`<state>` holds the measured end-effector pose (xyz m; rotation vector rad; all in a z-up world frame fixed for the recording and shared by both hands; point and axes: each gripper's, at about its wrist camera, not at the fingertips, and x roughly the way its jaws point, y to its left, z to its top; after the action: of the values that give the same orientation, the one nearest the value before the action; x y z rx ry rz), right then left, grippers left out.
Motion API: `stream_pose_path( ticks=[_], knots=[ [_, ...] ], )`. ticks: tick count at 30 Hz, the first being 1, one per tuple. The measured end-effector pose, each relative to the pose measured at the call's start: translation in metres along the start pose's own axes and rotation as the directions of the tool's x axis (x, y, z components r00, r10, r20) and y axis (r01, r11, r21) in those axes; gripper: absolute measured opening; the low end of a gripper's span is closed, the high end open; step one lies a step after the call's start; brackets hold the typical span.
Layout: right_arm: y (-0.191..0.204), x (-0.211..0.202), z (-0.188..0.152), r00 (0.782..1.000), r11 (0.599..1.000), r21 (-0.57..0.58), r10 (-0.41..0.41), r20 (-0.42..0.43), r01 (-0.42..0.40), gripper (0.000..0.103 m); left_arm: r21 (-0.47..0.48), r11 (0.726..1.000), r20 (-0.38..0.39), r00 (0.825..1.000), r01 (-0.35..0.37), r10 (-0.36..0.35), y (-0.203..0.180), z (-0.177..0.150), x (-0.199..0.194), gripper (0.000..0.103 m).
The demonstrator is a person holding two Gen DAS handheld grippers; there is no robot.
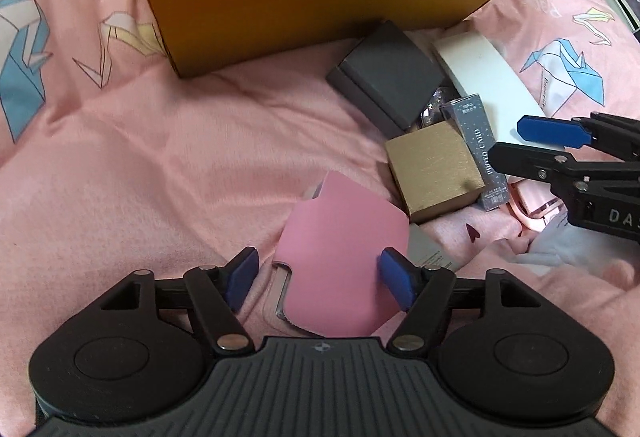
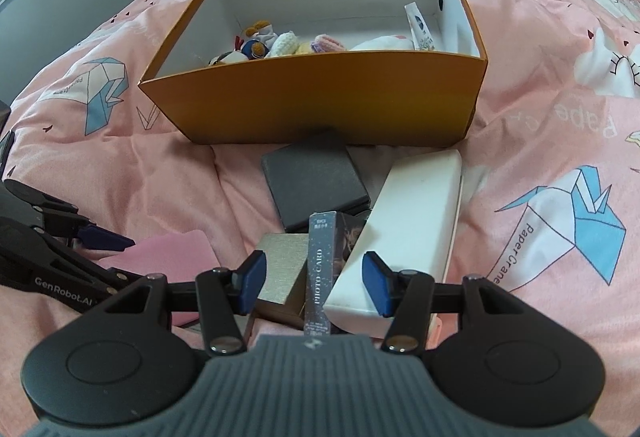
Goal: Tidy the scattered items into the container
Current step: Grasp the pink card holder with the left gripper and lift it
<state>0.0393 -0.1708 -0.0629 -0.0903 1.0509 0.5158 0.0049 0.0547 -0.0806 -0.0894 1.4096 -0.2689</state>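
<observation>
A flat pink card [image 1: 344,257] lies on the pink bedspread between the fingers of my left gripper [image 1: 320,279], which is open wide; its left pad stands clear of the card. The open orange box [image 1: 320,5] [image 2: 320,97] sits beyond and holds plush toys [image 2: 256,41] and a tube [image 2: 420,25]. My right gripper [image 2: 314,283] hangs half open over a gold box [image 2: 280,269], a "Photo Card" box [image 2: 320,269] and a long white box [image 2: 420,209]; the pads press on none of them.
A dark grey box [image 2: 316,185] lies just in front of the orange box. A pink gadget [image 1: 536,209] peeks out under the right gripper [image 1: 520,145]. The left gripper [image 2: 100,237] shows at the left edge. Rumpled bedspread [image 1: 140,157] spreads to the left.
</observation>
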Motion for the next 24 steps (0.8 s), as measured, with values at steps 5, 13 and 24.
stream_pose_path(
  ticks=[5, 13, 24],
  knots=[
    [0.003, 0.003, 0.0, 1.0, 1.0, -0.013, -0.004, -0.005, 0.004, 0.057, -0.021, 0.999, -0.024, 0.999, 0.043, -0.043, 0.003, 0.005, 0.013, 0.082],
    [0.003, 0.002, -0.001, 1.0, 1.0, -0.014, -0.01, -0.002, 0.01, 0.057, -0.067, 0.986, 0.044, 0.988, 0.151, -0.148, 0.004, -0.001, -0.013, 0.047],
    [0.003, 0.002, -0.001, 1.0, 1.0, -0.018, -0.014, -0.002, 0.014, 0.056, -0.074, 0.984, 0.138, 0.979, 0.164, -0.153, 0.003, -0.001, -0.019, 0.029]
  ],
)
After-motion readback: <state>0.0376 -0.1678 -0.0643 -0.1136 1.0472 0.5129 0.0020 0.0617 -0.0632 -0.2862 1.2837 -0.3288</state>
